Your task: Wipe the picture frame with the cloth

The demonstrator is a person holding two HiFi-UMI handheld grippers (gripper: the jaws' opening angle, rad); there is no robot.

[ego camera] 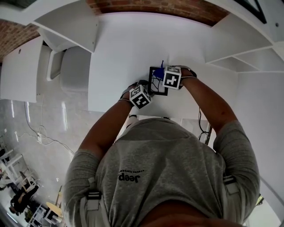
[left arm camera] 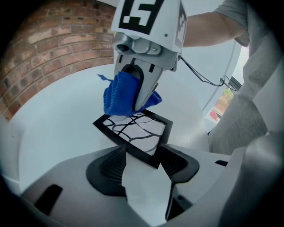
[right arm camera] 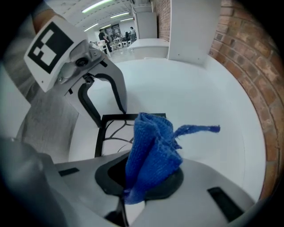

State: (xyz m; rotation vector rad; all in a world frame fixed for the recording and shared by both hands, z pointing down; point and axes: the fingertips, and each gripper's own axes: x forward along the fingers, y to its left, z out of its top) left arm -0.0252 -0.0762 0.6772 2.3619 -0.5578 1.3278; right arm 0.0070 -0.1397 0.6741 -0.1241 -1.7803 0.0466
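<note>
Picture frame [left arm camera: 133,133] sits near the table's [ego camera: 124,53] near edge. We note the left gripper [left arm camera: 143,155] about half open, jaws clamped on the frame's near corner. The right gripper [right arm camera: 133,186] is closed on the bunched blue cloth [right arm camera: 153,150], which meets the frame's far corner. The person's grey shirt [ego camera: 168,168] reads "Jeep".

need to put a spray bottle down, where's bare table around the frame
The table is bare between the picture frame and the brick wall, and left of the frame out to the table edge. Crowded at the frame: the left gripper clamps its near corner, the right gripper holds the cloth at its far corner.
</note>
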